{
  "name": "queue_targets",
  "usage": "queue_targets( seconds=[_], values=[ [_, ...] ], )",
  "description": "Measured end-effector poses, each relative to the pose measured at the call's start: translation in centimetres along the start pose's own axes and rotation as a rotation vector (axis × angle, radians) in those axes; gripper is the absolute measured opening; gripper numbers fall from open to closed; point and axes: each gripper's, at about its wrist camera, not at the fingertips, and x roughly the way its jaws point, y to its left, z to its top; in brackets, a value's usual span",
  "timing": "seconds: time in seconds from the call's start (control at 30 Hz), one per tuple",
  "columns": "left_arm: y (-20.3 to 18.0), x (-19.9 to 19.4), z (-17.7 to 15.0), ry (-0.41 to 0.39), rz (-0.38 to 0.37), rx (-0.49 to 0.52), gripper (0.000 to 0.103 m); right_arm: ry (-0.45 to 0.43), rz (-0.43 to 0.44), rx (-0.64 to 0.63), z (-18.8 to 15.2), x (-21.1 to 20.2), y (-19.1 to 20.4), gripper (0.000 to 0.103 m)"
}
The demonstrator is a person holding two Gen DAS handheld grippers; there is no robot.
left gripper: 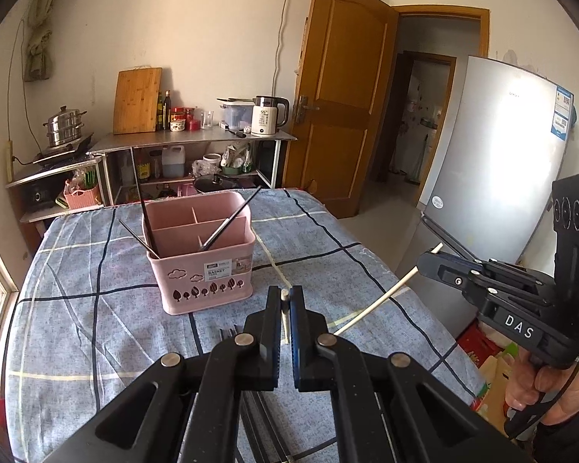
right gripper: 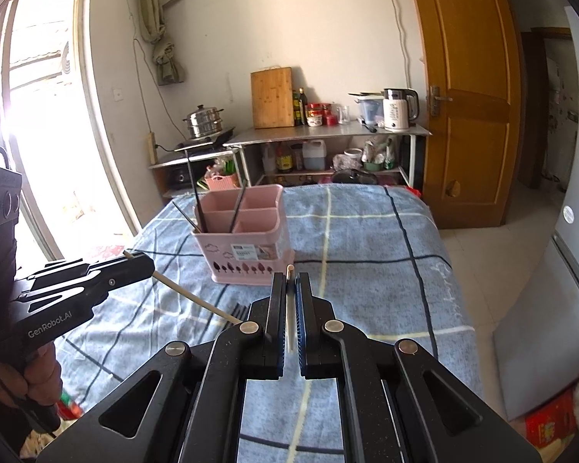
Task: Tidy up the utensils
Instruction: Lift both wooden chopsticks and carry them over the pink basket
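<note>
A pink divided utensil basket (left gripper: 202,254) stands on the blue checked tablecloth (left gripper: 96,308) and holds three dark chopsticks (left gripper: 227,223); it also shows in the right wrist view (right gripper: 247,239). My left gripper (left gripper: 285,297) is shut on a pale chopstick (left gripper: 285,316), just in front of the basket. My right gripper (right gripper: 289,281) is shut on another pale chopstick (right gripper: 289,308). In the left wrist view the right gripper (left gripper: 428,258) sits to the right with its chopstick (left gripper: 386,297) slanting down. A dark fork's tines (left gripper: 227,333) lie on the cloth below the left gripper.
A steel counter (left gripper: 197,141) behind the table carries a kettle (left gripper: 268,115), a cutting board (left gripper: 137,100) and jars. A steamer pot (left gripper: 63,127) is at the left. A wooden door (left gripper: 343,88) and a fridge (left gripper: 498,162) stand at the right.
</note>
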Motion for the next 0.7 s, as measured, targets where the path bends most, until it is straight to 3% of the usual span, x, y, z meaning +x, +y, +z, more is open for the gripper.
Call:
queue_targets(
  seconds=[0.7],
  values=[
    [7.9, -2.0, 6.7, -0.135, 0.143, -0.060, 0.004, -0.122, 0.123, -0.015, 7.4, 5.4, 5.4, 0.004]
  ],
)
